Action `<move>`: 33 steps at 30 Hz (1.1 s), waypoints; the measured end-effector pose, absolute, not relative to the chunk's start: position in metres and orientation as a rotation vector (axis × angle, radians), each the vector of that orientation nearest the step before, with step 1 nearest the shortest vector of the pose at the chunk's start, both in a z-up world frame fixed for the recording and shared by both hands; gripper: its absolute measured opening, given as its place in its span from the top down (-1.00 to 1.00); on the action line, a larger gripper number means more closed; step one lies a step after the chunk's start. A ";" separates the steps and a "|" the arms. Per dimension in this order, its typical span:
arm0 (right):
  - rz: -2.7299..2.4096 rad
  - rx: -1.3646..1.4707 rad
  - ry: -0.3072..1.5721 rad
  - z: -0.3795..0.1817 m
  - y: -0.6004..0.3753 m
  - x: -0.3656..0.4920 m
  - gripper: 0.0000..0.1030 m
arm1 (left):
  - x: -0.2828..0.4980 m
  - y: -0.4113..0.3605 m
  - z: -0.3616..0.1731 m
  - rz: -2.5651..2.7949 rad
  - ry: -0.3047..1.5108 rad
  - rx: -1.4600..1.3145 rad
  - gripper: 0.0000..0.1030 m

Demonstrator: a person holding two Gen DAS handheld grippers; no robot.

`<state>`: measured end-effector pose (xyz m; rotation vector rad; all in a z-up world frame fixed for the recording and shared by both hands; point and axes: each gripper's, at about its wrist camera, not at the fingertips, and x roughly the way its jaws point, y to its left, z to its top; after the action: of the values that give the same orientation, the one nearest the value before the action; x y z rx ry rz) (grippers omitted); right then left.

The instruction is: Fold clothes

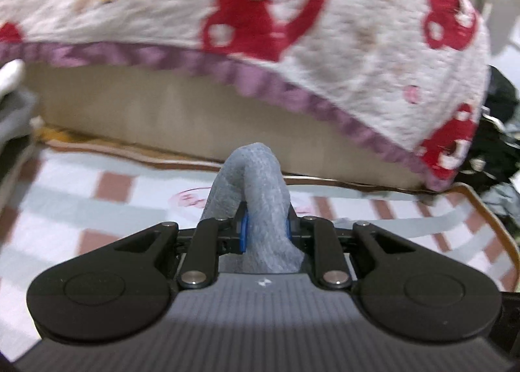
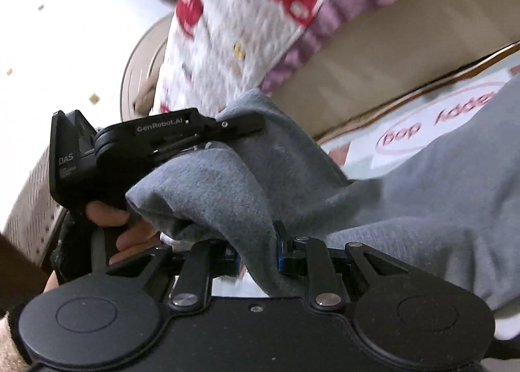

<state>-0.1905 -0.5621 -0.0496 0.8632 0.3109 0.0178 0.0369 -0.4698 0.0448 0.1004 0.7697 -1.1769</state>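
Observation:
A grey knit garment [image 2: 422,196] is held up over a checked sheet [image 1: 81,209]. My left gripper [image 1: 265,232] is shut on a bunched fold of the grey garment [image 1: 256,183], which stands up between the blue pads. My right gripper [image 2: 260,251] is shut on another edge of the same garment. The left gripper [image 2: 242,126] also shows in the right wrist view, just above and left of the right one, pinching the cloth, with a hand [image 2: 130,229] on its grip.
A white blanket with red prints and purple trim [image 1: 325,31] hangs over a beige mattress edge [image 1: 162,112] ahead. The checked sheet has a brown border [image 1: 487,219]. Dark clothes [image 1: 497,151] are piled at the right. A round beige object [image 2: 143,70] stands behind the blanket.

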 end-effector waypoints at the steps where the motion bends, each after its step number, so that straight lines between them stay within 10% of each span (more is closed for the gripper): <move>1: 0.007 0.881 0.293 -0.048 -0.566 -0.196 0.55 | 0.033 -0.482 0.048 -1.217 0.767 0.110 0.63; 12: -0.270 1.148 0.218 -0.082 -0.655 -0.291 0.55 | -0.059 -0.636 0.001 -1.271 0.645 0.416 0.28; 26: -0.443 1.348 0.242 -0.109 -0.687 -0.313 0.55 | -0.036 -0.580 -0.022 -1.289 0.725 0.230 0.12; 33: -0.750 1.230 0.172 -0.074 -0.704 -0.357 0.19 | -0.050 -0.571 -0.069 -1.310 0.738 0.381 0.12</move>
<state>-0.3570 -0.7042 -0.0743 1.2302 0.1719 -0.7502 -0.0501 -0.5712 -0.0690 0.3815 0.7385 -1.3100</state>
